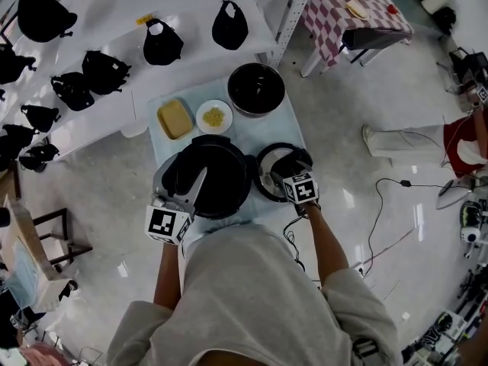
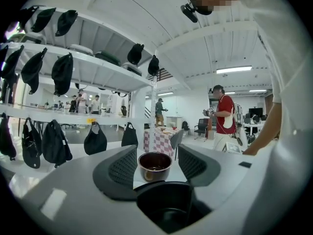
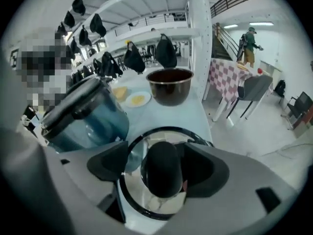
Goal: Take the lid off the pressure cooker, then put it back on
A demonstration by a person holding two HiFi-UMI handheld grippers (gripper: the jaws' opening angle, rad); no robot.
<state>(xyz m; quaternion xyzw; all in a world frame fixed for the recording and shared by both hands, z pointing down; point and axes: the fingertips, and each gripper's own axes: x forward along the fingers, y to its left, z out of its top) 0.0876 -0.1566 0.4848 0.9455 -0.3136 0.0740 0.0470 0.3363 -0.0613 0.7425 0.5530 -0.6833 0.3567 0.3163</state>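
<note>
The lid (image 3: 155, 202) is lying flat on the pale blue tablecloth (image 1: 288, 128), just to the right of the pressure cooker (image 1: 217, 178), which is standing open. I am holding my right gripper (image 3: 155, 156) over the lid, pointing steeply down, with the lid's black knob (image 3: 161, 173) sitting between my jaws. Those jaws are standing apart. Glass is showing in the gap between one pad and the knob, and the other pad is so close to the knob that I cannot tell whether it is touching.

My left gripper (image 2: 156, 164) is reaching almost level at the cooker's left side with its jaws spread wide. A dark part of the cooker is sitting low between them, and I cannot tell whether the pads are pressing on it.

Behind the cooker, on the same cloth, a black pot (image 1: 255, 88), a white plate (image 1: 214, 117) of yellow food and a yellow slab (image 1: 174, 119) are sitting side by side. Beyond them, white shelves (image 1: 114, 6) are carrying black bags (image 1: 162, 43), and a checked table (image 1: 343, 6) is standing off to the right.
</note>
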